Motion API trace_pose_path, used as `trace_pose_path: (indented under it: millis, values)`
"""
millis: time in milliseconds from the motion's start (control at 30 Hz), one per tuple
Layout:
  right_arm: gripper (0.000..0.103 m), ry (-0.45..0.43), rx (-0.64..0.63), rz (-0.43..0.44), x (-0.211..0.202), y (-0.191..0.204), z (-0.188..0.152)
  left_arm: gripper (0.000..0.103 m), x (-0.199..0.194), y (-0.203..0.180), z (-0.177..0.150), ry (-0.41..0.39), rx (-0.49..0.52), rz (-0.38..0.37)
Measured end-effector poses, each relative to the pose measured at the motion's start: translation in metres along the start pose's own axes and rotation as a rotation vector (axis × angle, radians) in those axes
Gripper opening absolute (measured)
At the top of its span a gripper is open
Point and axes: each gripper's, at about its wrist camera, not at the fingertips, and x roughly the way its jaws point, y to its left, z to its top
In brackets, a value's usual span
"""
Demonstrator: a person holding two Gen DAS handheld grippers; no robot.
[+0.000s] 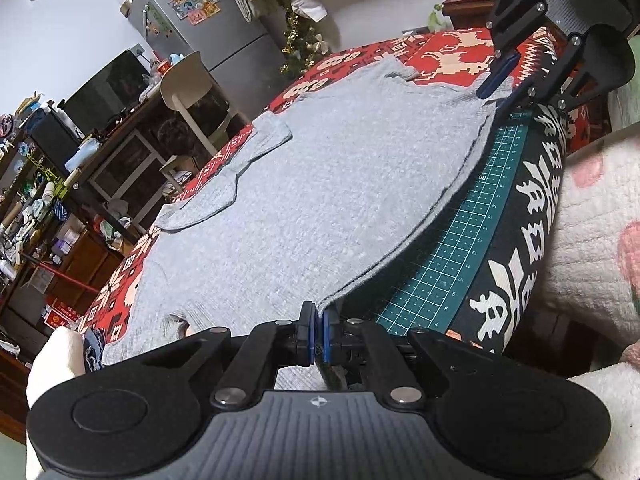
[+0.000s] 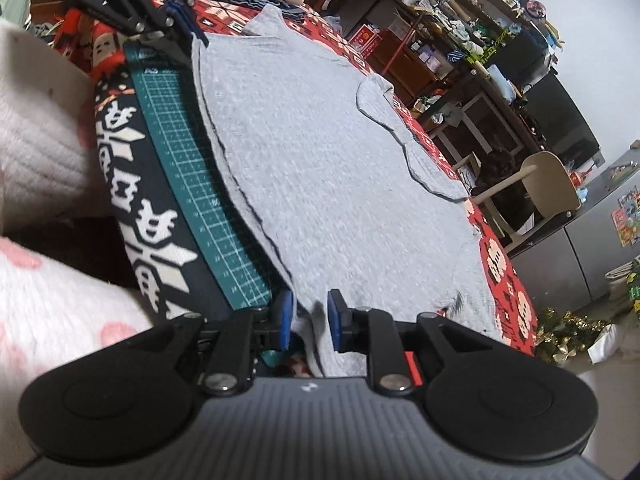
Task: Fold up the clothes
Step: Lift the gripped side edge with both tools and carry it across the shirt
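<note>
Left wrist view showed the left gripper [image 1: 318,334] with jaws clenched on the hem corner of the grey shirt [image 1: 328,184]; the right gripper [image 2: 310,320] had slack jaws astride the other corner. The shirt lay flat on the counter [image 1: 460,252], apparently hardly folded.

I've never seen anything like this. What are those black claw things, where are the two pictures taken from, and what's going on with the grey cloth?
No robot here: a person holds two hand-held pincers, each with a wide-angle camera looking along its fingers. One picture comes from each.

A grey shirt lies flat on a green cutting mat over a red patterned tablecloth.

The left gripper is pinched shut on one corner of the shirt's near edge. The right gripper sits at the other corner with cloth between its blue pads, which stand apart and are not pressing it.
</note>
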Motion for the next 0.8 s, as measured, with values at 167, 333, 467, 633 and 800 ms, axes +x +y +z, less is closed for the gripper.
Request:
trace_pose_path:
  millis: [167, 333, 467, 633, 800]
  values:
    - [0.023, 0.004, -0.025, -0.014, -0.003, 0.001, -0.005, 0.005, 0.000, -0.001, -0.002, 0.006, 0.001, 0.004]
    - [0.024, 0.019, -0.059, -0.040, -0.004, 0.000, -0.014, 0.005, 0.000, -0.003, -0.004, 0.008, 0.006, 0.003]
    - [0.025, 0.038, -0.098, -0.062, -0.003, 0.001, -0.018, 0.005, 0.001, -0.002, -0.004, 0.013, 0.008, 0.002]
    - [0.025, 0.026, -0.149, -0.082, -0.003, 0.007, -0.019, 0.005, -0.001, 0.001, -0.001, 0.005, 0.010, 0.005]
    - [0.022, 0.008, -0.145, -0.090, -0.001, 0.011, -0.013, 0.006, 0.001, -0.001, -0.003, 0.010, 0.000, 0.013]
